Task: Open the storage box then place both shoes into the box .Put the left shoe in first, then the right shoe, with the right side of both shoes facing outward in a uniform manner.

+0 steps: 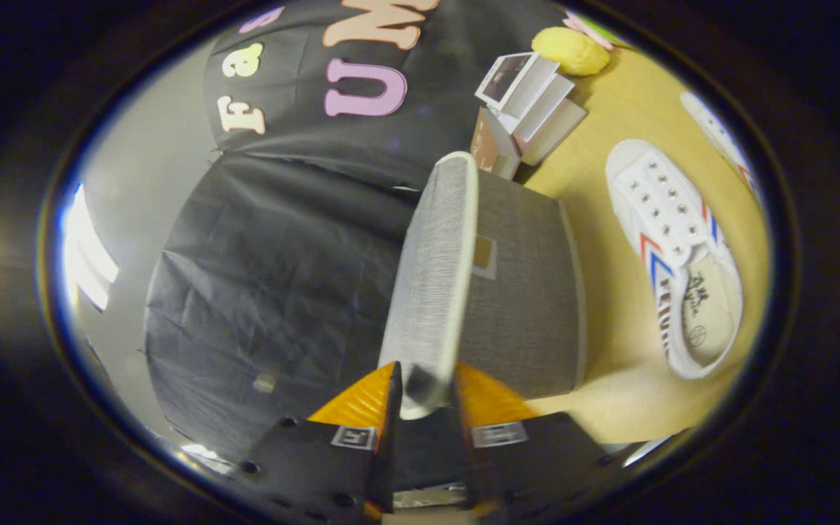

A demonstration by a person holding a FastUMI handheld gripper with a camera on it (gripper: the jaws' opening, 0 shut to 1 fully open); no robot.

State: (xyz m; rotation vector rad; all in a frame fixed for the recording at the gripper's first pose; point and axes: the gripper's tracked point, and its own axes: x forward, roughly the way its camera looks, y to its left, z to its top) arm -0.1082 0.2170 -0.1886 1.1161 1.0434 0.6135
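The grey fabric storage box (522,292) stands on the wooden worktop (609,306), and its lid (434,277) is lifted so that it stands on edge beside the box's side wall. The near end of that lid sits between the two fingers of the gripper (427,397); the jaws are drawn in narrow around it, one finger on each face, and they appear to be pinching it. A small tan patch (483,253) shows on the box's side just past the lid's rim.

Beyond the box, on the worktop, lies a white canvas shoe (675,255) with red and blue stripes along its side, its opening turned toward the gripper. A second white shoe (719,138) lies farther off, partly visible. At the far end of the box a few books (529,109) are stacked unevenly, and just past them rests a yellow, lumpy object (572,51). Black cloth hangs behind it all as the booth wall (274,270).
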